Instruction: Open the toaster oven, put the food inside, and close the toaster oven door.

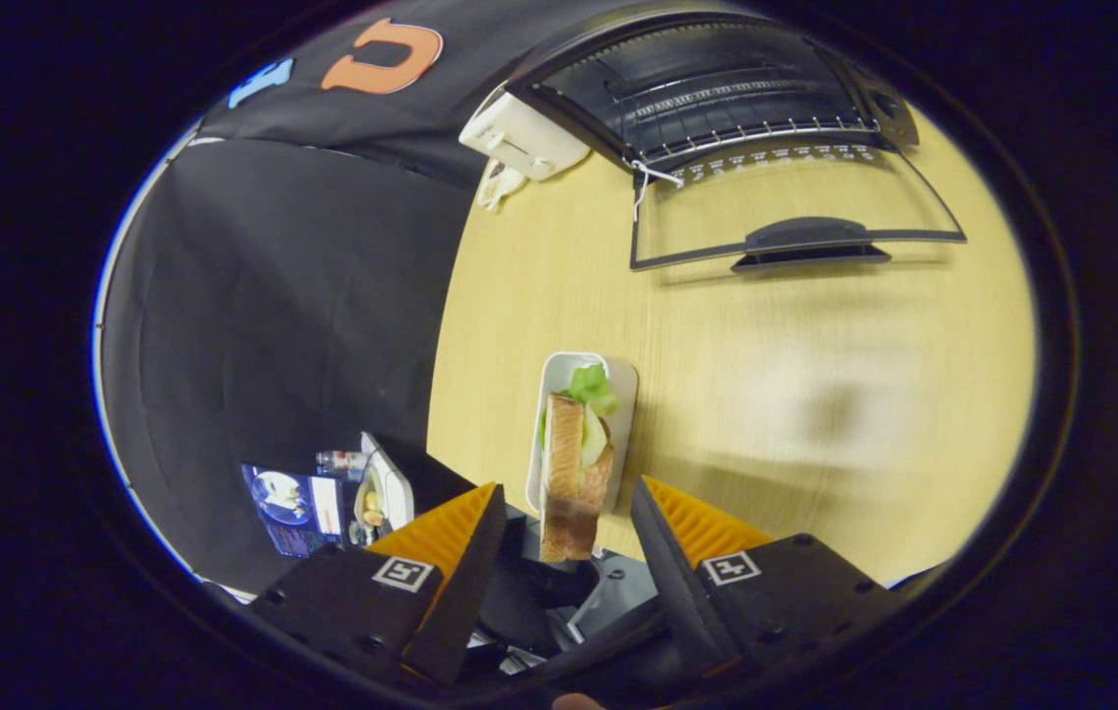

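A sandwich (pixel 574 473) of toasted bread with green lettuce stands on edge in a narrow white tray (pixel 626 394) on the wooden table (pixel 815 394). My gripper (pixel 569 485) is open, one finger on each side of the sandwich's near end, with small gaps and no pressing. Far beyond the fingers the black toaster oven (pixel 717 89) stands with its wire rack in view. Its glass door (pixel 786 197) is folded down flat toward me, with the dark handle (pixel 805 237) at its near edge.
A white box (pixel 520 138) with a cord sits at the oven's left corner, by the table's edge. The table's left edge runs just left of the tray, with black cloth beyond. Below that edge, left of my fingers, sit a lit screen (pixel 293 503) and small items.
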Demonstrator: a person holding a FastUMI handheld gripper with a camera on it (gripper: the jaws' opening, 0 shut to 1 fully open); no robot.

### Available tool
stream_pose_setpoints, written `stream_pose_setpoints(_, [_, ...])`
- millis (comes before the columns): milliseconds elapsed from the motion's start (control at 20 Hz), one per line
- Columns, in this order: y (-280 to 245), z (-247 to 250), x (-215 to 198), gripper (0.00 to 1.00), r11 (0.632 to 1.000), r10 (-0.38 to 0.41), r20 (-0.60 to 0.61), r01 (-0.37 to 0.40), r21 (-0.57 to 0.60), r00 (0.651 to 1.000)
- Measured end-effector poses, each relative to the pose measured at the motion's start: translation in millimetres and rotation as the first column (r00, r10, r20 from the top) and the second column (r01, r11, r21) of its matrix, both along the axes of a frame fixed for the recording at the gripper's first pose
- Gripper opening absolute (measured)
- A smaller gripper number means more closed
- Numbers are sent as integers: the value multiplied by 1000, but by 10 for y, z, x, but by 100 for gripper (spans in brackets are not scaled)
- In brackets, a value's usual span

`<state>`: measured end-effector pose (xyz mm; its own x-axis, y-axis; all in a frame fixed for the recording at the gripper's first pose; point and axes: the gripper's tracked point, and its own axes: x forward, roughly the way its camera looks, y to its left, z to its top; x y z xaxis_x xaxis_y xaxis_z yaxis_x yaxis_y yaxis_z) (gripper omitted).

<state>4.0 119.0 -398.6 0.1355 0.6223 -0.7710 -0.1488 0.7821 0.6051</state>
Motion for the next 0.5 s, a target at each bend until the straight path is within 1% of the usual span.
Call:
stream_pose_setpoints(100, [45,-75,-1,80,1000,11,-18,-11,-5,1000])
stream_pose_setpoints(200, [72,-134,5,69,1000,17,-28,-18,-15,999])
stream_pose_setpoints(300, [85,-170,6,58,999,42,-24,-42,-33,999])
stream_pose_setpoints(450, [82,-125,19,41,997,55,-42,-57,-45,998])
stream_pose_setpoints(500, [78,-111,29,38,997,55,-42,-57,-47,998])
